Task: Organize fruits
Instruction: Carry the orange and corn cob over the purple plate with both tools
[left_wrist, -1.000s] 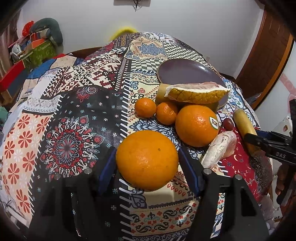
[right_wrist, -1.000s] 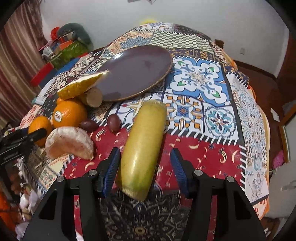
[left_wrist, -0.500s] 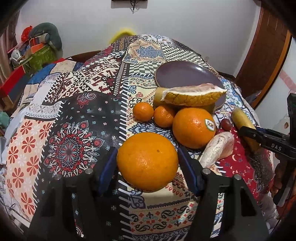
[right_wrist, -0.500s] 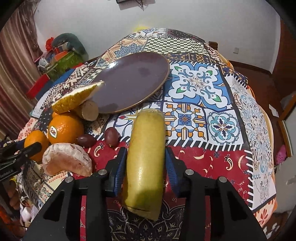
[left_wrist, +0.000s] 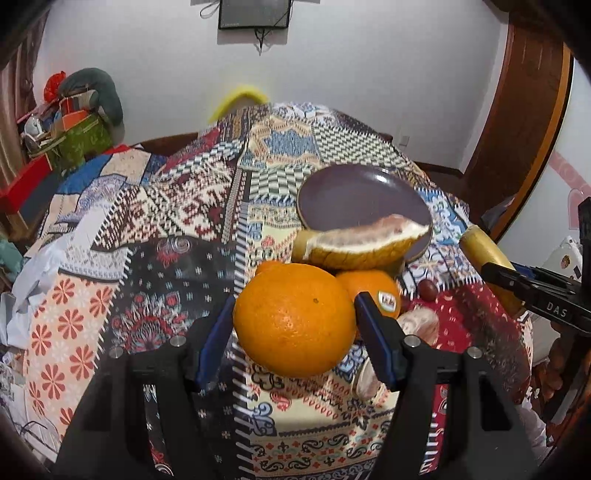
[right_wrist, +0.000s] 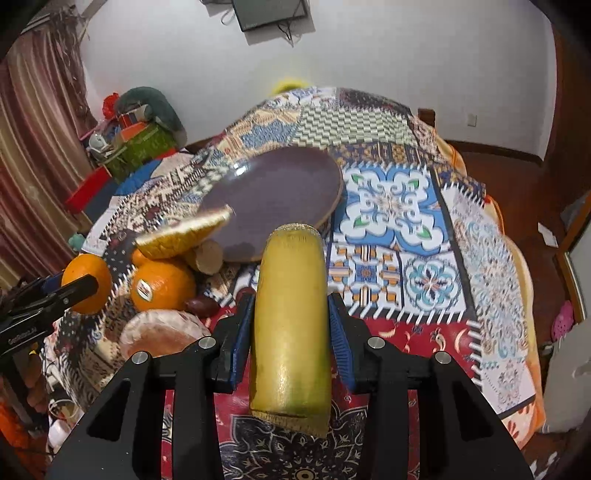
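Fruits are barely sorted: left gripper (left_wrist: 295, 325) clamps an orange (left_wrist: 293, 319), right gripper (right_wrist: 290, 336) clamps a yellow-green stalk piece (right_wrist: 291, 325), and beyond both jaws the purple plate (right_wrist: 295, 177) holds almost nothing.

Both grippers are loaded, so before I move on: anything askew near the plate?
Yes: the pomelo wedge sits propped on a tan cylinder, its tip overhanging the purple plate rim, tilted rather than flat. Nothing looks spilled.
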